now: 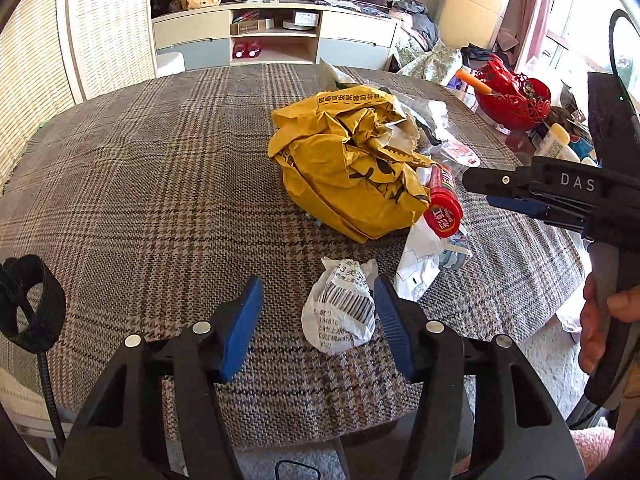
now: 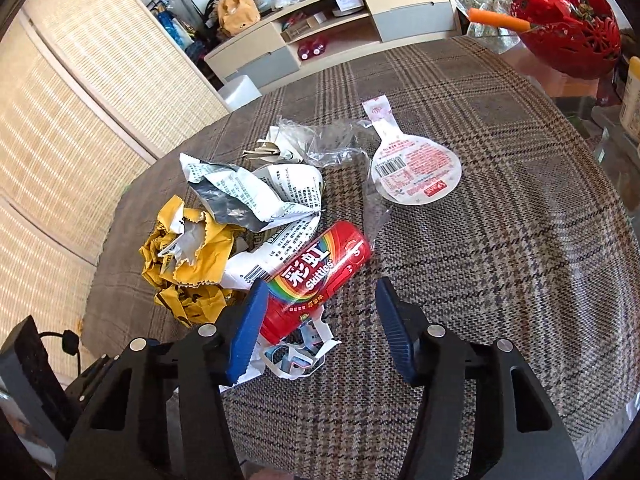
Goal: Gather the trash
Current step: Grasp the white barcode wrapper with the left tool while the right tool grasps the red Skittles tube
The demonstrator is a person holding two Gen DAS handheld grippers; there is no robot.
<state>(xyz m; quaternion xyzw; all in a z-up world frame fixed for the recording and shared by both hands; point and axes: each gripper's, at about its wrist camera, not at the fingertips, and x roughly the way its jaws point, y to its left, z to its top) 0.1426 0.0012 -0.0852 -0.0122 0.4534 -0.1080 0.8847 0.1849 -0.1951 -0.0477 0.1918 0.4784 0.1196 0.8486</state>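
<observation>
Trash lies on a plaid-covered table [image 1: 140, 184]. In the left wrist view my left gripper [image 1: 318, 320] is open, with a crumpled white wrapper [image 1: 340, 312] between its blue fingers, close to the right one. Beyond it lie a crumpled yellow bag [image 1: 352, 168] and a red Skittles tube [image 1: 442, 204]. My right gripper [image 1: 480, 184] reaches in from the right beside the tube. In the right wrist view my right gripper [image 2: 320, 328] is open over the Skittles tube [image 2: 316, 276], its left finger touching the tube. A round white lid [image 2: 416, 172], clear plastic [image 2: 332, 140] and printed white wrappers [image 2: 256, 196] lie behind.
A red openwork basket [image 1: 516, 100] with an orange stick stands past the table's right edge among bottles. A TV cabinet [image 1: 276, 36] stands behind the table, woven screens [image 2: 80, 112] to the left. A black strap [image 1: 28, 300] hangs at the left.
</observation>
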